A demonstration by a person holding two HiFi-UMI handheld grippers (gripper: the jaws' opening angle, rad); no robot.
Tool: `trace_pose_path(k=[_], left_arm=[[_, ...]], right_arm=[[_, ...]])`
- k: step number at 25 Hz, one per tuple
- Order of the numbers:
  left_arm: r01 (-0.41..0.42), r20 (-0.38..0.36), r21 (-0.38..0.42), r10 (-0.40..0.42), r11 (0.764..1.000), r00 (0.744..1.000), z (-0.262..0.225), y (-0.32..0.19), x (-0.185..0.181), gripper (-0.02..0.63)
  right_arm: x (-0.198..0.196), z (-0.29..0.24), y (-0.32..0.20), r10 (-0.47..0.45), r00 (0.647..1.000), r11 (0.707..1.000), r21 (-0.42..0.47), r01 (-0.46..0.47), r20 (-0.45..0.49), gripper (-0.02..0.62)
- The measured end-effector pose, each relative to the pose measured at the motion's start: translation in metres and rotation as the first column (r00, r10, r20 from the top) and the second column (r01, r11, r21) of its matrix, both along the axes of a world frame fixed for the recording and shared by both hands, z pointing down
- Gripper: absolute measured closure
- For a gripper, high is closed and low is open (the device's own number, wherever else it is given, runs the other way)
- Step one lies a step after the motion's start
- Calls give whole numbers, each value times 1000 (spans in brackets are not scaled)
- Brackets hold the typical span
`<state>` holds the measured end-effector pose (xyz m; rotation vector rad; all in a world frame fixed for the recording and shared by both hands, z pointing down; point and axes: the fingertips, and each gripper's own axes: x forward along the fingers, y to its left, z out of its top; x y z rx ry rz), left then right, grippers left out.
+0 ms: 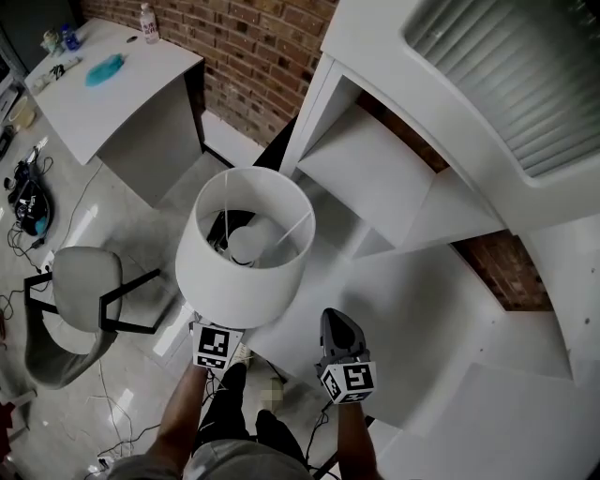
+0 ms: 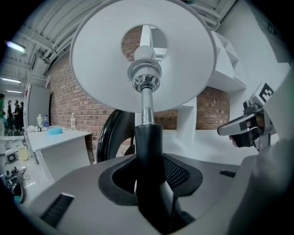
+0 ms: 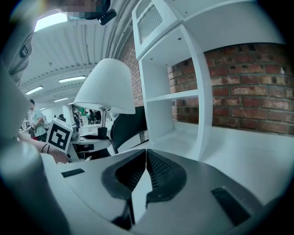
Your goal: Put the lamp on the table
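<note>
Lamp [image 1: 246, 246], white drum shade, chrome neck, black stem [image 2: 148, 147]: being held upright in the air at the scene's middle, off every surface, its shade hanging over the near left edge of the white bench [image 1: 422, 309] and the floor beside it. Left gripper [image 2: 148, 180]: clamping the black stem below the shade, its jaws pressing on both sides of it; its marker cube [image 1: 216, 347] is showing just under the shade's near rim. Right gripper [image 3: 146, 158]: hovering to the right of the lamp and apart from it, above the bench, jaws lying together with nothing between them. White shelf unit [image 1: 375, 169]: standing on the far side of the bench against the brick wall [image 1: 253, 47], compartments facing the person. Grey chair [image 1: 75, 300]: sitting on the floor at the near left, well apart from the lamp. Second white bench [image 1: 112, 94]: standing at the far left, carrying a bottle [image 1: 148, 23] and a blue item [image 1: 103, 68].
</note>
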<state>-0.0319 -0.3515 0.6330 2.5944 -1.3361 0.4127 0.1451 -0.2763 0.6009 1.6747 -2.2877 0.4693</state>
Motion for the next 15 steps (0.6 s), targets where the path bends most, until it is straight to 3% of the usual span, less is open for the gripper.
trace_pose_path(k=[15], left_arm=[[-18, 21, 5, 18, 1000, 1000, 24, 2, 10, 454]], right_arm=[[0, 18, 17, -7, 1000, 999, -39, 7, -2, 572]])
